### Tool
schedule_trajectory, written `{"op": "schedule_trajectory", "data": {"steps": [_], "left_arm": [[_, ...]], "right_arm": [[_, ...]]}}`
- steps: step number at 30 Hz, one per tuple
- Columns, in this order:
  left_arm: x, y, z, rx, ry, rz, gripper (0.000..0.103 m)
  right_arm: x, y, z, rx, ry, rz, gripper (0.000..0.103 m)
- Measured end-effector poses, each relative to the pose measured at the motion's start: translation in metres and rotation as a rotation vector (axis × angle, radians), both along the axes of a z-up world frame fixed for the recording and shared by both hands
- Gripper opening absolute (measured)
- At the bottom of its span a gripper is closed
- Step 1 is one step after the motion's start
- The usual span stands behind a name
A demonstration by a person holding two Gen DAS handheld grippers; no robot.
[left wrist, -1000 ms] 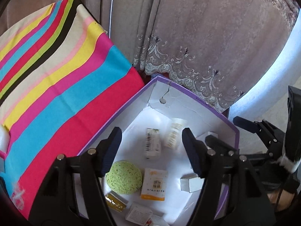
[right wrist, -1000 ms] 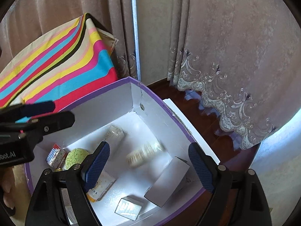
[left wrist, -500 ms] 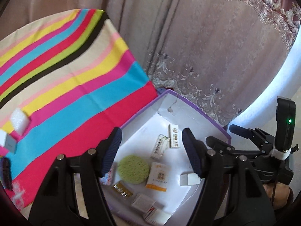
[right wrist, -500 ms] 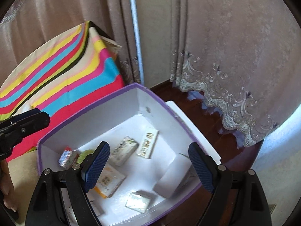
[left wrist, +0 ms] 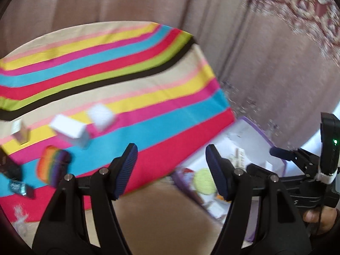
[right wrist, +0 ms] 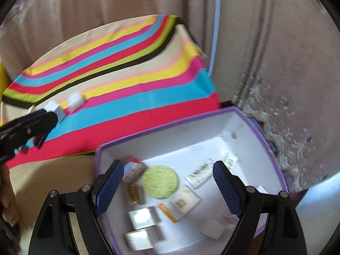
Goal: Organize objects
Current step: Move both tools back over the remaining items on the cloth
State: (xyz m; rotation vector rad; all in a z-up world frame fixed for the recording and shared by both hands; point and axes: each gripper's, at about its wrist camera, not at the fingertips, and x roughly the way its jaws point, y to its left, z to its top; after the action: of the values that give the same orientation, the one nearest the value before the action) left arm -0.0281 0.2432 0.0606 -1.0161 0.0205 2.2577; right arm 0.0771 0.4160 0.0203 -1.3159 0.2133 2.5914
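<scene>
Left tongs (left wrist: 171, 171) agape, empty | right tongs (right wrist: 168, 189) agape, empty, over purple box (right wrist: 187, 118) | green sponge (right wrist: 159, 181) inside | white cartons (left wrist: 70, 128) on striped cloth (left wrist: 127, 97), 10 o'clock

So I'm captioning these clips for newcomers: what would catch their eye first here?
The bright striped cloth fills the left and centre of both views, with small white boxes lying on it. Lower right sits the purple-rimmed box, white inside, holding a round green sponge among small packets. Both the left gripper and the right gripper are open and empty.
</scene>
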Motion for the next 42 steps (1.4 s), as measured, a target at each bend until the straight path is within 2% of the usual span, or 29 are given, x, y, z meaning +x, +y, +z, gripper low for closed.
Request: {"op": "schedule_trajectory", "data": {"steps": [8,17,22,27,32,36,42], "left_arm": [[-0.023,-0.084,-0.008,0.023,-0.03,0.191,0.07],[-0.033,-0.165,-0.024,0.046,-0.11,0.33,0.07],[-0.035,-0.206,-0.039,0.021,-0.191,0.396,0.07],[-0.034,-0.248,-0.06,-0.057,-0.282,0.45,0.074],[-0.044,-0.257,-0.073,-0.062,-0.327,0.449,0.078],[-0.057,-0.249,-0.077,-0.115,-0.315,0.412,0.083],[-0.073,-0.241,-0.089,-0.196,-0.325,0.38,0.084]], "right_arm": [[-0.023,-0.043,0.003,-0.004,-0.013,0.092,0.087],[-0.045,-0.087,-0.002,-0.011,-0.032,0.185,0.087],[-0.057,-0.105,-0.009,-0.012,-0.048,0.228,0.087],[-0.068,-0.116,-0.015,-0.012,-0.06,0.25,0.087],[-0.08,-0.124,-0.019,-0.008,-0.072,0.274,0.087],[-0.09,-0.131,-0.018,0.008,-0.069,0.3,0.087],[-0.113,-0.132,-0.019,0.033,-0.074,0.315,0.087]]}}
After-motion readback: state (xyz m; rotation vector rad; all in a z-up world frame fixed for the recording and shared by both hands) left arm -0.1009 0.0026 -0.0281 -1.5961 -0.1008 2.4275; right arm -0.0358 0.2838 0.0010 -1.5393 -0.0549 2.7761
